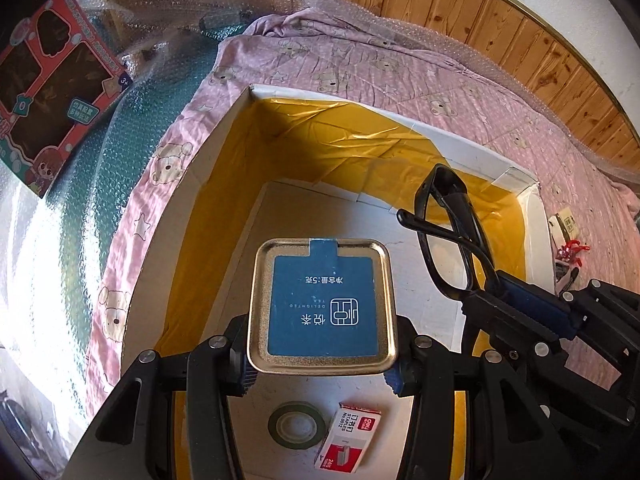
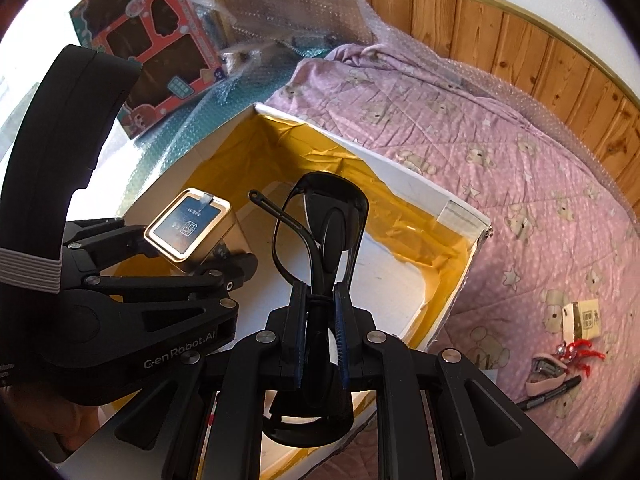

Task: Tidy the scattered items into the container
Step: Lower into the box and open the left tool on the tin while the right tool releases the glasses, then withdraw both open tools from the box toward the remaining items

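Observation:
A square gold tea tin [image 1: 322,308] with a blue label is clamped in my left gripper [image 1: 320,372], which hangs over the white box [image 1: 224,128] lined with yellow foil. The same tea tin [image 2: 188,228] shows in the right wrist view, held by the left gripper [image 2: 208,256]. My right gripper [image 2: 320,316] is shut on folded black sunglasses [image 2: 320,216], also above the box [image 2: 424,192]. In the left wrist view the sunglasses [image 1: 444,232] stick up from the right gripper [image 1: 516,300]. On the box floor lie a roll of tape [image 1: 297,425] and a staples box [image 1: 348,436].
The box rests on a pink bear-print quilt [image 2: 500,152]. To its right lie a small tan card box [image 2: 586,318], a red trinket [image 2: 582,354], a pink item [image 2: 546,372] and a black pen [image 2: 550,394]. A toy package [image 1: 52,80] and bubble wrap [image 1: 168,12] sit at the far left.

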`<move>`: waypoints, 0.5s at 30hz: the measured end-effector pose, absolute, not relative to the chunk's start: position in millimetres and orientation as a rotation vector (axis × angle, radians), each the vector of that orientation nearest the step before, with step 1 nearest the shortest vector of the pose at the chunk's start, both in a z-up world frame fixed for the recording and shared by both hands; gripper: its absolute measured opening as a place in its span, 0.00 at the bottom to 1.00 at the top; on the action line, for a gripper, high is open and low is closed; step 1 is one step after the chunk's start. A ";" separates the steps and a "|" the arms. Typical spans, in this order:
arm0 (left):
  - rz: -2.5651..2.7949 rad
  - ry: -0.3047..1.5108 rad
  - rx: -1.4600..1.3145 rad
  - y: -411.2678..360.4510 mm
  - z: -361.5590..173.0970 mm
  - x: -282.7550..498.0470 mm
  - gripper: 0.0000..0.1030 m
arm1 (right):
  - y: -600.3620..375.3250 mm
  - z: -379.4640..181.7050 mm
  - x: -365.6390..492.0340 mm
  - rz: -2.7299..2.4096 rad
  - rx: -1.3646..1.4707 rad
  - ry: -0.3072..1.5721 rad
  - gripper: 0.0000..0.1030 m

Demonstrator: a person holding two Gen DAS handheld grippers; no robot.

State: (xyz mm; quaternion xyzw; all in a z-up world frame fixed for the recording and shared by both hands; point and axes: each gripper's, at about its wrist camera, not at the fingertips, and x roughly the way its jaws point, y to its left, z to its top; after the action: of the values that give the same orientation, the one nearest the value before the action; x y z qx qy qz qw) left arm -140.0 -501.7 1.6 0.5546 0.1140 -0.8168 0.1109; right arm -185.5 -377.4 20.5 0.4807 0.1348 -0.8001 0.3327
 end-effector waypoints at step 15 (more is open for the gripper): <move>-2.346 0.339 1.651 -511.0 -8.1 -143.4 0.50 | -364.6 23.6 -186.3 -2.108 1.264 0.294 0.17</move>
State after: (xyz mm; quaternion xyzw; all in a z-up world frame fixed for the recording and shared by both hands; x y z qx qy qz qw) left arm -143.4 -511.0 -8.1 0.5669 0.1166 -0.8057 0.1262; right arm -186.3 -364.6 23.6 0.4824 0.1121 -0.8048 0.3272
